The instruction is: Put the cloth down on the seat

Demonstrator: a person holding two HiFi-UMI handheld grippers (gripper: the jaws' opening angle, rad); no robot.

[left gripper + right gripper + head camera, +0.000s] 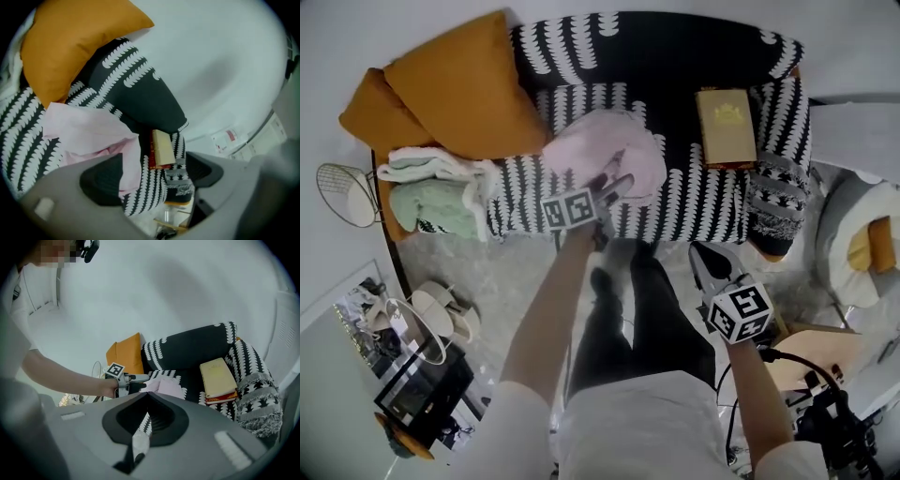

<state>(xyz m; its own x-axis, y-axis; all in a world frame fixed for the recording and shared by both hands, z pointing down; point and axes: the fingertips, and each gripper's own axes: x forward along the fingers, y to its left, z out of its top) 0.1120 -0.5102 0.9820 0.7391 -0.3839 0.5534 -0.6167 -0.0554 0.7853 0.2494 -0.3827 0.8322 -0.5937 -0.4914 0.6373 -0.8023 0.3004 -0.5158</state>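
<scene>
A pale pink cloth (605,145) lies crumpled on the black-and-white patterned seat (694,202), near its front edge. My left gripper (617,185) hovers at the cloth's near edge with its jaws spread wide. In the left gripper view the cloth (84,131) rests on the seat beside the left pad (101,180), and neither pad presses on it. My right gripper (705,255) hangs lower, in front of the seat, shut with nothing in it. The right gripper view shows its tips meeting (146,397), with the left gripper (133,380) and the cloth (168,386) beyond them.
Two orange cushions (464,84) lean at the seat's left end. A yellow book (727,127) lies on the right part of the seat, beside a patterned armrest (778,206). Folded green and white towels (431,192) and a wire basket (347,192) sit at the left.
</scene>
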